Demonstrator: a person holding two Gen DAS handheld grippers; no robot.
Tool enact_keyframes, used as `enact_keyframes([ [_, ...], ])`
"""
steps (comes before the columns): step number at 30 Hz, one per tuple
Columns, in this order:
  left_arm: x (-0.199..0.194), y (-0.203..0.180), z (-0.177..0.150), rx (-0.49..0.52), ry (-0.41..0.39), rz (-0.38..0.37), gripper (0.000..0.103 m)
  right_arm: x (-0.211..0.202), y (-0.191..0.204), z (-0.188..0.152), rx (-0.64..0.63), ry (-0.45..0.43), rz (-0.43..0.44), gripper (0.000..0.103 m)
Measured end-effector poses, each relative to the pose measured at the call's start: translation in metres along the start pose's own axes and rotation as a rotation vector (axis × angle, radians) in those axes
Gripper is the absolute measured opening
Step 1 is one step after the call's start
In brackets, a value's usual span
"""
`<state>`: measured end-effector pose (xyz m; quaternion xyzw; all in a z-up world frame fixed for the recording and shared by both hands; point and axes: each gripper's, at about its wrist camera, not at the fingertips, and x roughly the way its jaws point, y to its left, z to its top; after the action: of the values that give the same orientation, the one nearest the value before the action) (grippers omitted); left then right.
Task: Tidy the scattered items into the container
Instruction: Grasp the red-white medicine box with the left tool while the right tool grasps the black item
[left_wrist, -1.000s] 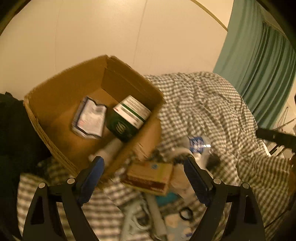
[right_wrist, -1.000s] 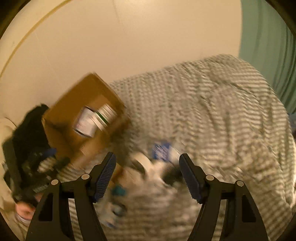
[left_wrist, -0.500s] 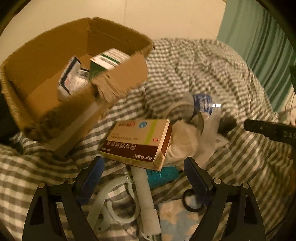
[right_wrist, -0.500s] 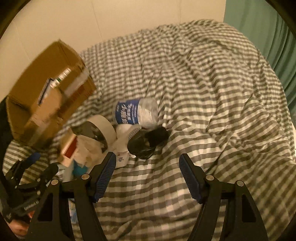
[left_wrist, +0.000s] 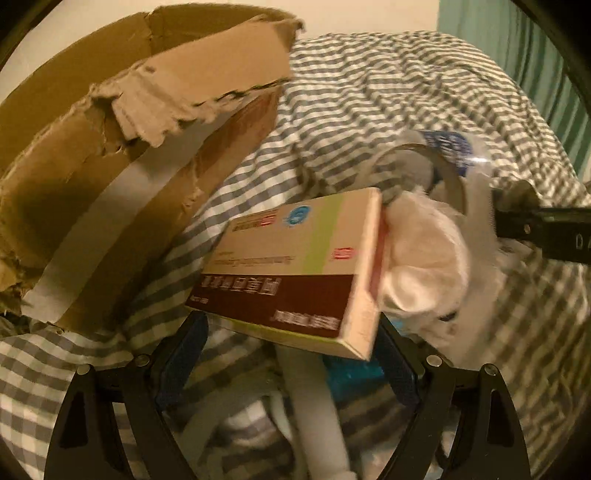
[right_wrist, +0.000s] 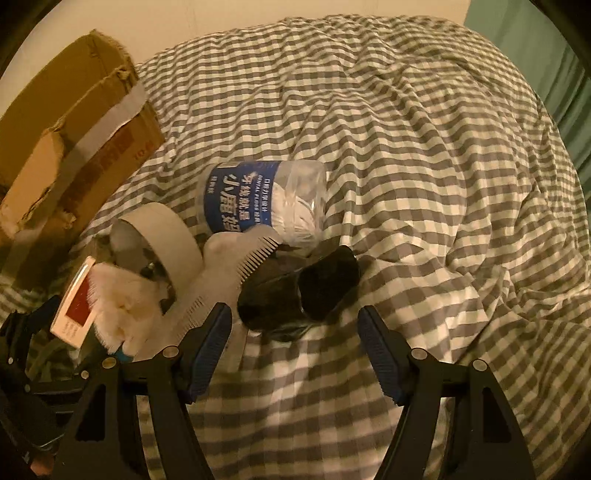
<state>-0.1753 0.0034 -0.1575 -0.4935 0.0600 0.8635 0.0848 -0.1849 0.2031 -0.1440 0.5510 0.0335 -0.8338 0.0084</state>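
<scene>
A torn cardboard box (left_wrist: 122, 155) stands on the checked bedcover at the left; it also shows in the right wrist view (right_wrist: 70, 140). My left gripper (left_wrist: 288, 365) is open, its jaws on either side of a beige and maroon medicine box (left_wrist: 291, 273) lying on the pile. My right gripper (right_wrist: 295, 343) is open just in front of a black pouch (right_wrist: 299, 291). Behind the pouch lie a clear jar with a blue label (right_wrist: 266, 199), a white comb (right_wrist: 236, 266), a tape roll (right_wrist: 159, 236) and a white cloth (right_wrist: 122, 302).
Under the medicine box lie a white tube (left_wrist: 314, 398) and a teal item (left_wrist: 351, 373). The checked bedcover (right_wrist: 424, 147) is rumpled to the right. A green curtain (left_wrist: 546, 55) hangs at the far right. The right gripper's black body (left_wrist: 543, 229) shows in the left view.
Both grippers have moved down and closer to the pile. The medicine box now sits between my left jaws. The black pouch is now right in front of my right jaws.
</scene>
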Motion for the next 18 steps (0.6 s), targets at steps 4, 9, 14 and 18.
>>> enact_keyframes([
  [4, 0.001, 0.008, 0.003, -0.03, -0.023, 0.018, 0.09, 0.009, -0.005, 0.002, 0.006, 0.008, -0.012, 0.071],
  [9, 0.001, 0.0, 0.006, 0.035, -0.06, 0.057, 0.09, 0.002, -0.016, 0.006, 0.025, -0.047, -0.054, 0.069],
  [14, -0.001, -0.009, 0.007, 0.105, -0.097, 0.034, 0.071, -0.006, -0.014, 0.007, -0.027, -0.075, -0.078, 0.055],
  [18, -0.008, -0.01, 0.009, 0.129, -0.136, 0.041, 0.057, -0.011, -0.018, 0.01, -0.07, -0.098, -0.084, 0.054],
])
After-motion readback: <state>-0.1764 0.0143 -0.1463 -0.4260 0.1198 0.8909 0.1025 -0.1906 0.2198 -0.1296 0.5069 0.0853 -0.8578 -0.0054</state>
